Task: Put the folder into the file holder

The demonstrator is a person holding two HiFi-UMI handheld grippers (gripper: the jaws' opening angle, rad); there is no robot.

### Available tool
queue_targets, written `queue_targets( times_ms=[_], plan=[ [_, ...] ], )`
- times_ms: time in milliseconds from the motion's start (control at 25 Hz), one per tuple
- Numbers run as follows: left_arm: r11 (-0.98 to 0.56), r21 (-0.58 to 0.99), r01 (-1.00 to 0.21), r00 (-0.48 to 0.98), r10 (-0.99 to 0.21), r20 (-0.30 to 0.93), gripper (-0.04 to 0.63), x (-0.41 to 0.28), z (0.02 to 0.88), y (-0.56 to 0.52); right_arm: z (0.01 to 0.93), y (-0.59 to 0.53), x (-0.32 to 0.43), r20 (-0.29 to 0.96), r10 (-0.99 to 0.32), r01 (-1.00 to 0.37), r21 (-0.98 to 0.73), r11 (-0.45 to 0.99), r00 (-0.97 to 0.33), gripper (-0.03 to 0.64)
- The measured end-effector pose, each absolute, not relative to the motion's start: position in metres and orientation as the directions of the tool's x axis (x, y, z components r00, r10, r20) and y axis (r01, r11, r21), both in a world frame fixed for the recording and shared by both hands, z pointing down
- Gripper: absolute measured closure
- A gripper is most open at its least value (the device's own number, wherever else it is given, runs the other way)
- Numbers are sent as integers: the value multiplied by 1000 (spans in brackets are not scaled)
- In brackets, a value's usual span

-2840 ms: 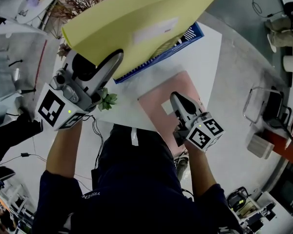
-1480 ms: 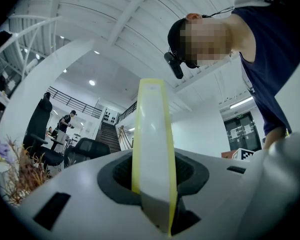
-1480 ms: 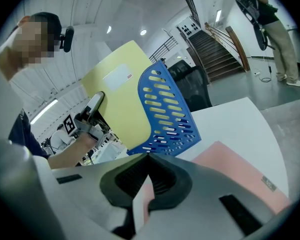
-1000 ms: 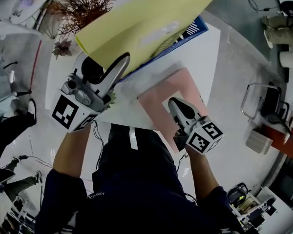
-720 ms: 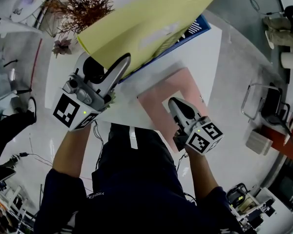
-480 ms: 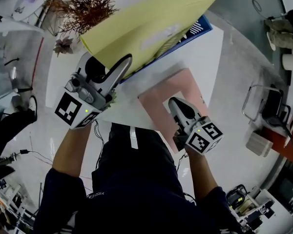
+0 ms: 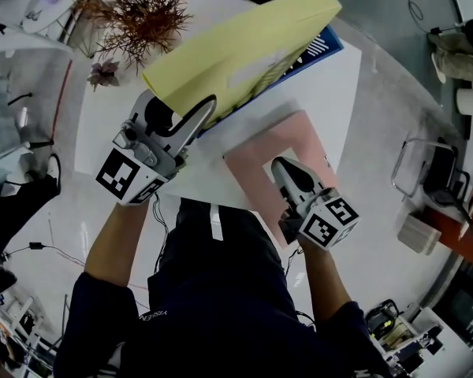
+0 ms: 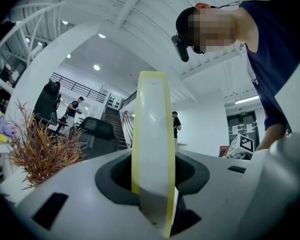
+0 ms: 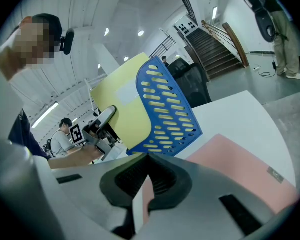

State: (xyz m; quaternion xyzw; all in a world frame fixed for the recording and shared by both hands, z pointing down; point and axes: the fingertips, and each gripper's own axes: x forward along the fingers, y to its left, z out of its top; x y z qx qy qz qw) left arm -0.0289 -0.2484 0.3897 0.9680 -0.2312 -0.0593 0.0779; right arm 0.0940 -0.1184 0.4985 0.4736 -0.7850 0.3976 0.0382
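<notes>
Yellow folder (image 7: 244,53) has dropped over white table (image 7: 331,93); floor (image 7: 394,93) perhaps concrete.

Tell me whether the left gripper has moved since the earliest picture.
Yes. The left gripper, holding the yellow folder, has shifted right, closer to the pink folder.

On the table (image 7: 331,93), the folder (image 7: 236,57) leans on edge in the file holder (image 7: 319,47) at the far side, with the left gripper (image 7: 209,105) at its near left corner; a dried plant (image 7: 138,14) sits behind it to the left, while a second folder (image 7: 299,132) lies flat in front, under the right gripper (image 7: 277,165)
</notes>
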Motion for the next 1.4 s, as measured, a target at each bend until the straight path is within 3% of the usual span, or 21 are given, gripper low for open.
queue_targets(
  times_ms=[560,1400],
  plan=[
    [-885,163,-437,899,-436,39,422,-26,421,-243,500,-116,92,426,-719,-769,-596,233,-548,612],
    [-884,138,-446,894,-432,122,400,-28,432,-239,494,-118,90,400,-726,-757,-602,252,-560,612]
  ],
)
